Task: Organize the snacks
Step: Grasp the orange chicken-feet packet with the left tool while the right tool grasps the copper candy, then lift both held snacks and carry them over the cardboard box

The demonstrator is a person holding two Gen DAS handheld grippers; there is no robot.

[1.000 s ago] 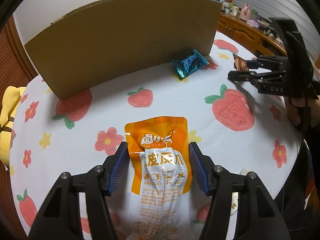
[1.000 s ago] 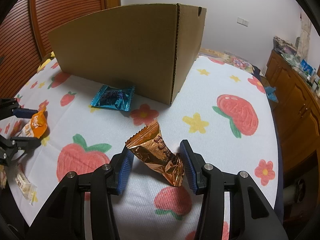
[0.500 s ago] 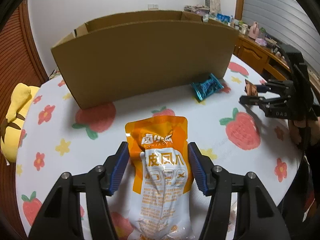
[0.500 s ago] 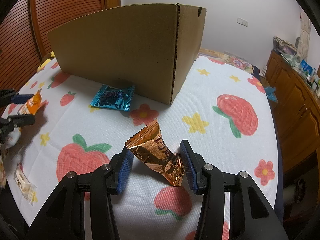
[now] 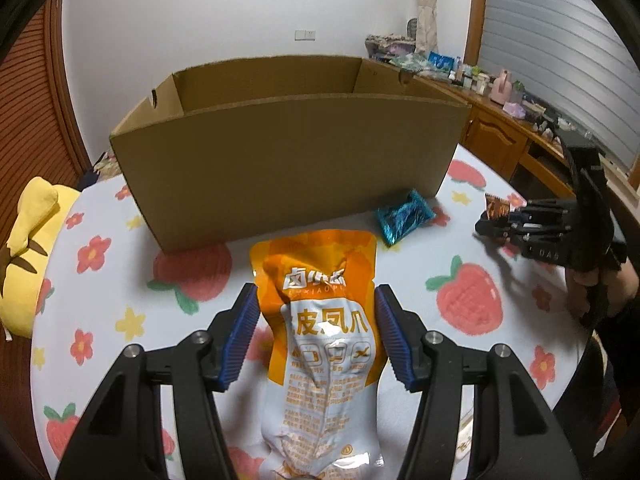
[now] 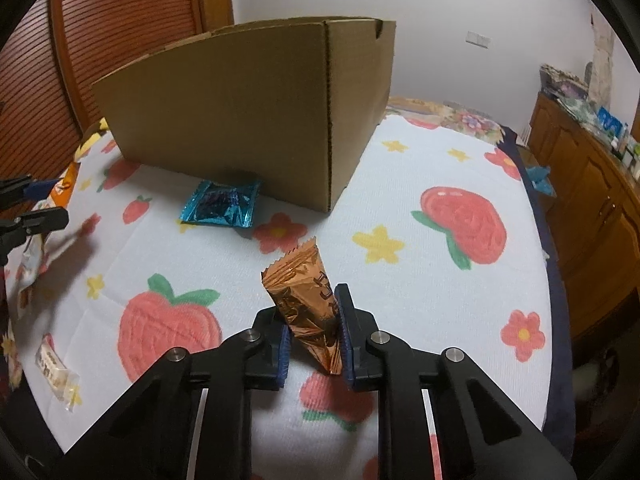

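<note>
Now: two packets gripped, box ahead

Orange pouch (image 5: 320,312), glossy and puffy, sits clamped in the left gripper (image 5: 316,336), off the desk (image 5: 532,240), facing the open cardboard box (image 5: 288,164). Right gripper (image 6: 312,336) is closing on a crinkly copper foil packet (image 6: 308,300), pads touching. Teal foil packet (image 6: 220,208) lies against the box wall. Judgement: clear the rim before releasing; avoid crushing foil.

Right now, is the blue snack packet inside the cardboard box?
No: the blue snack packet lies on the tablecloth outside the cardboard box, against the foot of its front wall.
</note>
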